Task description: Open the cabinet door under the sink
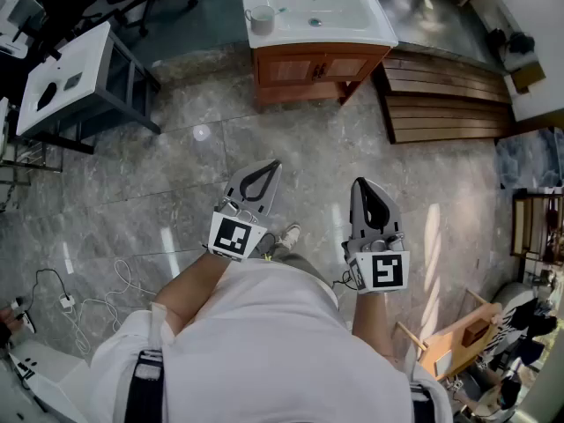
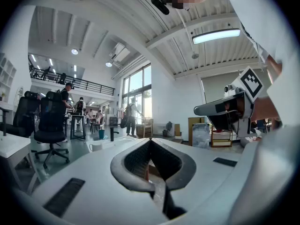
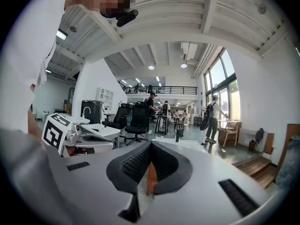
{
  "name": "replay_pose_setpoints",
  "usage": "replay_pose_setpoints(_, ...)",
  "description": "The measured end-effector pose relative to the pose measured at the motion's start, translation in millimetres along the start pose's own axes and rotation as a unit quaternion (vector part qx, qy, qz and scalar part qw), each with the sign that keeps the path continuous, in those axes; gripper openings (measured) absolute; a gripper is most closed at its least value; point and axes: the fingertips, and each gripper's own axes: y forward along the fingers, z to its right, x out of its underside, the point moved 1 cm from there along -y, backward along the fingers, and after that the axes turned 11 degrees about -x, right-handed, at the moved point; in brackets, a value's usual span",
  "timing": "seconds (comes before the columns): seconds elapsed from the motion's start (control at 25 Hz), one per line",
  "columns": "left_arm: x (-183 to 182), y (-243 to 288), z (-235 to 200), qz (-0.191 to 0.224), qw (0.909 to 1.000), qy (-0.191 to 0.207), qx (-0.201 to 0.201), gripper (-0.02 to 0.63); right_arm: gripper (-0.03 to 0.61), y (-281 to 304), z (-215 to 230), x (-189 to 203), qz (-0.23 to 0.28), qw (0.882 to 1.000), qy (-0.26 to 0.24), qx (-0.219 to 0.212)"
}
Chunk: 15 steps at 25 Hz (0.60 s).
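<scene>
Wood cabinet doors [image 1: 315, 67] under the sink [image 1: 317, 11] sit shut, well ahead. Left tongs [image 1: 275, 165] and right tongs [image 1: 359, 182], both closed on nothing, are held waist-high, likely for the walk up.

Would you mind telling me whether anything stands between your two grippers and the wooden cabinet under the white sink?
Nothing visible does: only grey stone floor lies between the left gripper, the right gripper and the wooden cabinet doors; the brown slatted boards lie aside.

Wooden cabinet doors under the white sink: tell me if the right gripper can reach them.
Probably not yet. The right gripper sits shut near the person's body, with grey stone floor between it and the wooden cabinet doors. Nothing blocks the way.
</scene>
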Motion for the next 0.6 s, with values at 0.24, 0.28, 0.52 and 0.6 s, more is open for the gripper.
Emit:
replay_pose_setpoints(0.24, -12.8, 3.7, 23.2, 0.0, 1.0, 0.003, -0.002, 0.012, 0.032, -17.5, 9.7, -1.0, 0.006, 1.0, 0.004, -0.005)
replay_pose_setpoints(0.28, -13.4, 5.3, 27.0, -0.001, 1.0, 0.005, -0.004, 0.012, 0.032, -20.1, 12.5, -0.1, 0.007, 1.0, 0.005, -0.008)
replay_pose_setpoints(0.52, -10.9, 13.8, 43.9, -0.005, 0.9996, 0.008, -0.026, 0.012, 0.032, -33.2, 33.5, 6.4, 0.031, 0.999, 0.005, -0.023)
replay_pose_setpoints(0.6, -6.0, 15.1, 45.7, -0.009, 0.9992, 0.007, -0.037, 0.012, 0.032, -35.1, 39.1, 13.5, 0.031, 0.999, 0.002, -0.031)
